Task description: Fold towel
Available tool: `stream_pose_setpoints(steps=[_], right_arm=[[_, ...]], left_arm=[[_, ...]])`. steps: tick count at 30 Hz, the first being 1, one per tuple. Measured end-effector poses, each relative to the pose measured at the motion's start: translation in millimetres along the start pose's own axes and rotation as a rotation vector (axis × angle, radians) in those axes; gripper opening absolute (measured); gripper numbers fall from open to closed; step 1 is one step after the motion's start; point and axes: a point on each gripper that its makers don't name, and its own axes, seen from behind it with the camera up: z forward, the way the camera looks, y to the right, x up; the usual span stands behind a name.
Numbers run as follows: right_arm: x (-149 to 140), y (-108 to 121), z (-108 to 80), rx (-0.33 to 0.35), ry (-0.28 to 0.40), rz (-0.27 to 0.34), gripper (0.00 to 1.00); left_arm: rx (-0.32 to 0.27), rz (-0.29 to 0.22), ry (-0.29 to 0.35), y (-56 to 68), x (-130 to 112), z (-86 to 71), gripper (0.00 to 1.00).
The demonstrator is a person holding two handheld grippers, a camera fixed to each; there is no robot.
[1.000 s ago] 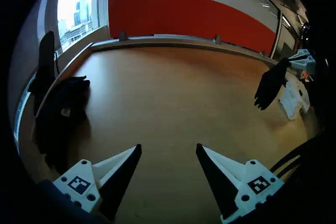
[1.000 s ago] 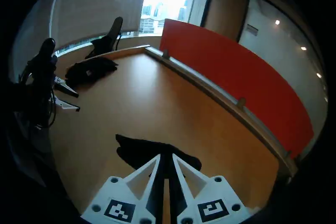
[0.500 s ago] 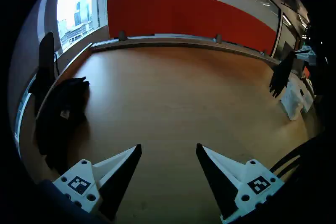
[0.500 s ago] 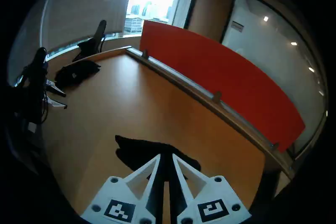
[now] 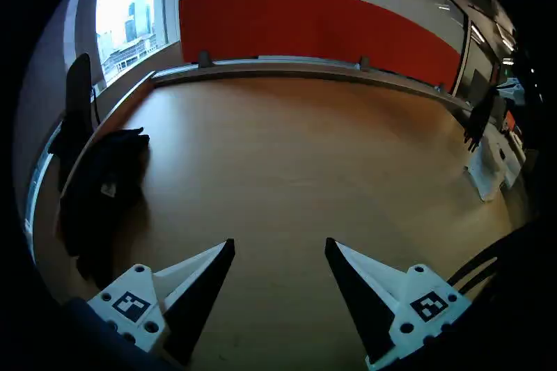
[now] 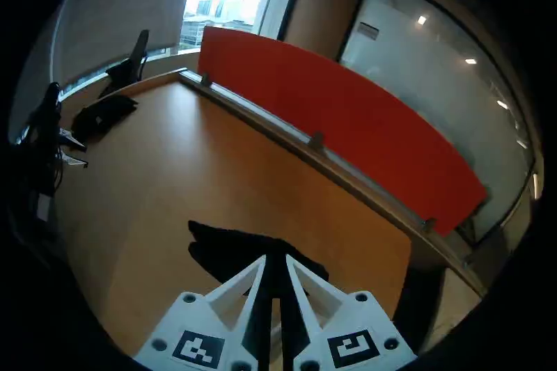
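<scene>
While the L claw (image 5: 278, 241) hung spread wide over the worktop (image 5: 278, 141), the R claw (image 6: 276, 258) was pinched tight on the black towel (image 6: 223, 249), held up off the worktop near its end; a dark heap (image 5: 104, 176) lay at the worktop's edge.

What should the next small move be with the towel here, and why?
Probably lower the right claw so the towel settles onto the table. That claw is shut on the dark towel, which hangs from it above the wood, while the left claw sits open over the table with nothing in it. Once the towel lies flat, an edge should be easier to take.
</scene>
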Motion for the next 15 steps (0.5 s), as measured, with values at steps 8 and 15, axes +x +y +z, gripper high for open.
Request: stream_pose_setpoints(steps=[8,15], right_arm=[[-8,46,-12.3,-0.054,-0.016,0.012,0.05],[-8,75,-21.2,-0.088,-0.022,0.015,0.05]], left_arm=[[0.002,0.004,-0.002,4.8,3,2.1,0.97],[0.002,0.011,-0.003,9.2,5,2.7,0.97]])
